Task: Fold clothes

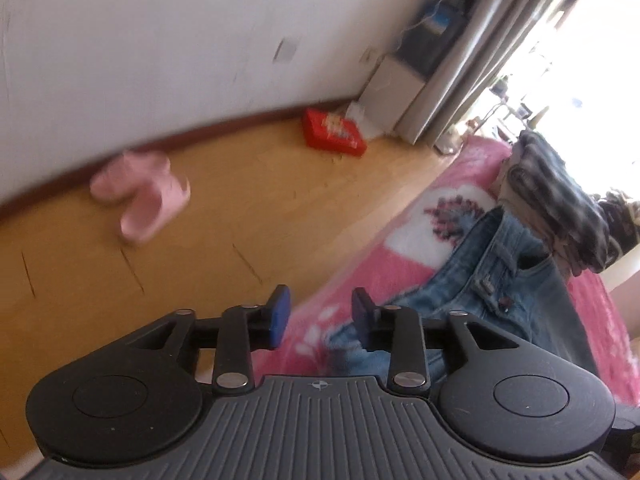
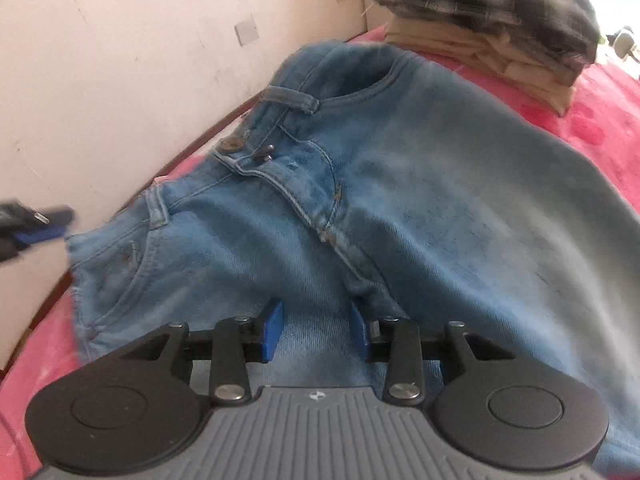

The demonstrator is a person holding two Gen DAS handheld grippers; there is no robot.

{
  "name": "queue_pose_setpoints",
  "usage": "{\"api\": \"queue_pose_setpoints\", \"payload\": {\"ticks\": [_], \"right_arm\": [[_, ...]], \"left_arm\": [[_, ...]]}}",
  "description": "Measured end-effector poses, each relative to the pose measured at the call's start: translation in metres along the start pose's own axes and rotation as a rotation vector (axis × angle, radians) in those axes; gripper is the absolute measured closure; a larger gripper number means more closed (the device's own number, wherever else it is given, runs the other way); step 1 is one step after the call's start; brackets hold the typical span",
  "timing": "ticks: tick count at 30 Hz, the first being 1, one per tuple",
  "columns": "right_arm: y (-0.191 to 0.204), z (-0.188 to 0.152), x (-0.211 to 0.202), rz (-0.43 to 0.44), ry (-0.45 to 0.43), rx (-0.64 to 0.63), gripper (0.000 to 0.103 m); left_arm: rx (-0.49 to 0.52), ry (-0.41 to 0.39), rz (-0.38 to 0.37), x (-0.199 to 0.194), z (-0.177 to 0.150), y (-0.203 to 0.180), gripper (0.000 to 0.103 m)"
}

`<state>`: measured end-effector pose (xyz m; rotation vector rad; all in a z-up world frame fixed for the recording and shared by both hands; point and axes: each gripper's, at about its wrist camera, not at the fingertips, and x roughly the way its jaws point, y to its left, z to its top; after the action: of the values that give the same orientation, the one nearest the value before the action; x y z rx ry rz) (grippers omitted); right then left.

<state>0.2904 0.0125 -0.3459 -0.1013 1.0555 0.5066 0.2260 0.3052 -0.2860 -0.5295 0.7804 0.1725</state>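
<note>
Blue jeans [image 2: 360,180] lie spread on a pink blanket [image 2: 608,120], waistband and button toward the wall. My right gripper [image 2: 316,312] hovers just over the crotch area, its blue pads apart and not pressing the denim. In the left wrist view the jeans [image 1: 500,280] lie to the right on the blanket [image 1: 440,196]. My left gripper [image 1: 320,304] stands open over the bed's edge with nothing between its pads. It also shows as a blur at the left edge of the right wrist view, left gripper [image 2: 36,224], beside the jeans' hip.
A folded stack, plaid shirt [image 2: 480,8] on beige cloth [image 2: 500,64], sits past the waistband; the same stack [image 1: 560,200] shows by the window. On the wooden floor [image 1: 240,220] lie pink slippers [image 1: 140,196] and a red box [image 1: 334,136]. A curtain [image 1: 472,52] hangs in the corner.
</note>
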Motion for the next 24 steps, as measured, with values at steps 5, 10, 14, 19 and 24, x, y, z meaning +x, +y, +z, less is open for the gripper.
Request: {"api": "queue_pose_setpoints", "payload": {"ticks": [5,10,14,19,24], "right_arm": [[0.003,-0.007,-0.049,-0.033,-0.082,0.019,0.064],[-0.028,-0.038,-0.109,-0.099,-0.139,0.186,0.064],[-0.056,-0.072,-0.153,-0.185,-0.111,0.321,0.064],[-0.078,-0.119,-0.21,-0.29,-0.049,0.46,0.064],[-0.088,-0.158,-0.252,-0.366,-0.016,0.546,0.064]], "left_arm": [[0.186,-0.048,-0.095,-0.007,0.01,-0.045,0.057],[0.457,0.031,-0.262,0.045,0.019,-0.135,0.057],[0.561,0.019,-0.353,0.104,0.034,-0.202,0.057],[0.494,0.114,-0.328,0.192,0.05,-0.237,0.058],[0.322,0.203,-0.356,0.23,0.059,-0.228,0.058]]}}
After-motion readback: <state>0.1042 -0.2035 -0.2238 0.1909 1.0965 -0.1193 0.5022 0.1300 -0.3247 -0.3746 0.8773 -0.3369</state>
